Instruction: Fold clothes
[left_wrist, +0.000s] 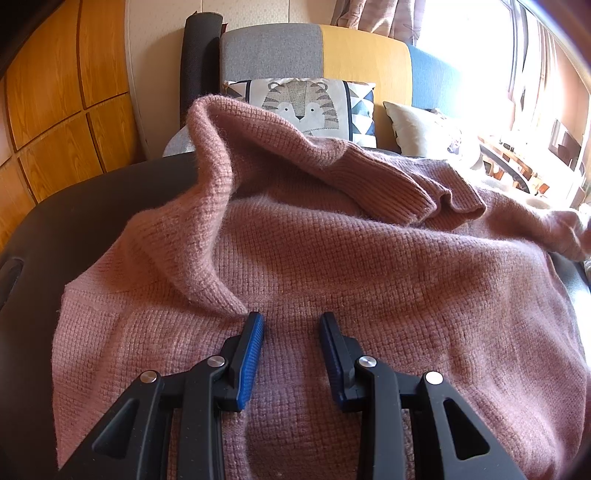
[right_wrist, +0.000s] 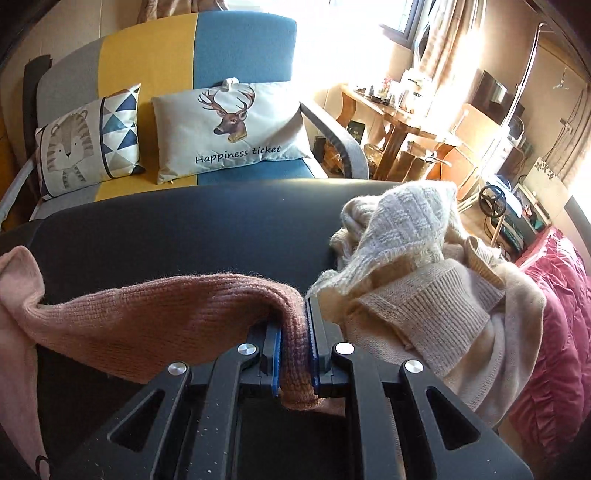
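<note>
A dusty-pink knit sweater (left_wrist: 332, 258) lies spread on the black table (left_wrist: 92, 206), with one ribbed sleeve (left_wrist: 388, 184) folded across its body. My left gripper (left_wrist: 291, 319) stands open just over the sweater's lower part; its blue pads are apart and only flat fabric lies beneath them. In the right wrist view my right gripper (right_wrist: 295, 317) is shut on the sweater's other sleeve (right_wrist: 166, 310). That sleeve is lifted off the table (right_wrist: 184, 221) and stretches away to the left, its cuff end hanging between the jaws.
A heap of cream knitwear (right_wrist: 406, 277) sits on the table just right of my right gripper. Behind the table stands a grey, yellow and blue sofa (right_wrist: 240, 44) with a tiger pillow (left_wrist: 299, 103) and a deer pillow (right_wrist: 229, 125). A red quilt (right_wrist: 554, 332) lies at far right.
</note>
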